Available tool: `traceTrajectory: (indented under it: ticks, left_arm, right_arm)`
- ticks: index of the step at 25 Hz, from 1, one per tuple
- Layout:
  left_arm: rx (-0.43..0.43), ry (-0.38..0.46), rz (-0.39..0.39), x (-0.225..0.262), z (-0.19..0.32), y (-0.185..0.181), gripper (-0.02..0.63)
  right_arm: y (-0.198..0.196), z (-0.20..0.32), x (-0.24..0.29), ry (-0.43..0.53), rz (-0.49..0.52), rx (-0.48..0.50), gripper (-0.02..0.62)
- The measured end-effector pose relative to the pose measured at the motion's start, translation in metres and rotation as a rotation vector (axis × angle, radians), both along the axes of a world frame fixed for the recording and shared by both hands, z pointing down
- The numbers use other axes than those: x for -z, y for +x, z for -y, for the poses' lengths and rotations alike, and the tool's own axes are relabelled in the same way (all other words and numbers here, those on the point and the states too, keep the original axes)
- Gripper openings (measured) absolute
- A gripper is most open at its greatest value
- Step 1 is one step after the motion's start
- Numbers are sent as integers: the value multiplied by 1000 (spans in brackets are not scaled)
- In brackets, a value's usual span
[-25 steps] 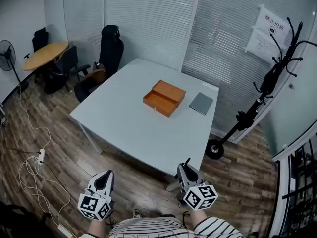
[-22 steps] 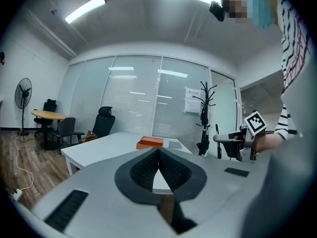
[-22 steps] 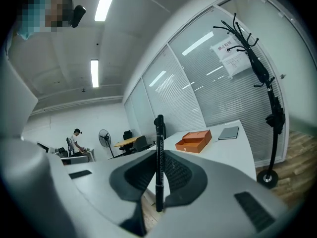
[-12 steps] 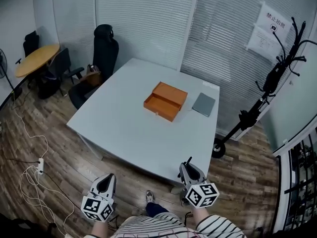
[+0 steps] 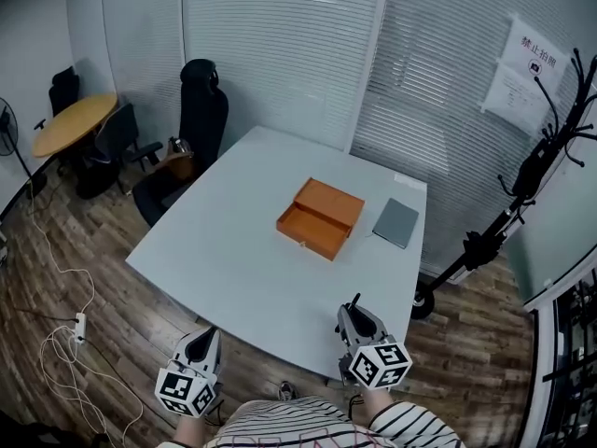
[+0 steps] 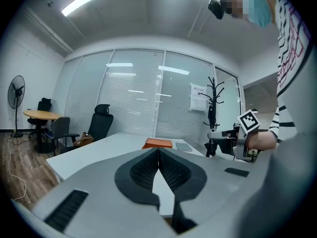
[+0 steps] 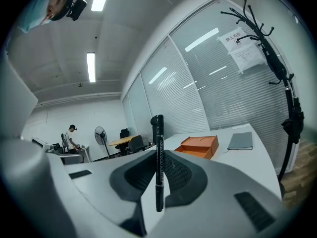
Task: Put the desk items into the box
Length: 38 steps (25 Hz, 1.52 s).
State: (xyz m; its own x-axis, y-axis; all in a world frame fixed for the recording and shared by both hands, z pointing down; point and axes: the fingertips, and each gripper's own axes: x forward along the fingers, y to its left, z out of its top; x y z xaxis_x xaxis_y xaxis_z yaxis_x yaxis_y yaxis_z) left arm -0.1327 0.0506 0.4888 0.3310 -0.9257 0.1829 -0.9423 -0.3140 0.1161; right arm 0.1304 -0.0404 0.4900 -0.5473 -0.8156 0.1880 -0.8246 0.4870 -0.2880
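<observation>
Currently the marker is held upright in the right claw; the left claw is closed, empty. The open box lies ahead on the counter, nearer the right claw, well apart.

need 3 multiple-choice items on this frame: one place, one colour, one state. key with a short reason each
1. Where does the grey notebook lie?
A. on the table, beside the box
B. inside the box
C. on the floor

2. What colour is the box?
A. blue
B. orange
C. black

3. What is the right gripper doing?
A. open and empty
B. shut on a marker
C. shut on the notebook

Key:
1 A: the head view shows it flat on the table, just right of the box.
2 B: the box is orange all over.
3 B: the right gripper view shows the black marker upright between the pads.
</observation>
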Motion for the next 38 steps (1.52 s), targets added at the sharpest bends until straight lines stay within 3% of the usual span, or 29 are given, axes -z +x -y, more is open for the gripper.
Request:
traceTrajectory:
  ticks: [13,19,28,38]
  left_arm:
    - [-31,-15,-5,-11,89,15,23]
    - [-122,-34,-1,-15,128,13,23]
    - [-264,-25,0,-7,195,-11,23]
    - [-343,-44,19,-22,237,-34,23]
  right_arm:
    - [10,92,-10,2,-71,4,60]
    - [3,129,-4,32,-111,-33,60]
    - [-21,192,-1,58,-171,-164,60]
    - [-49,255,-31,24,-337,-157,60]
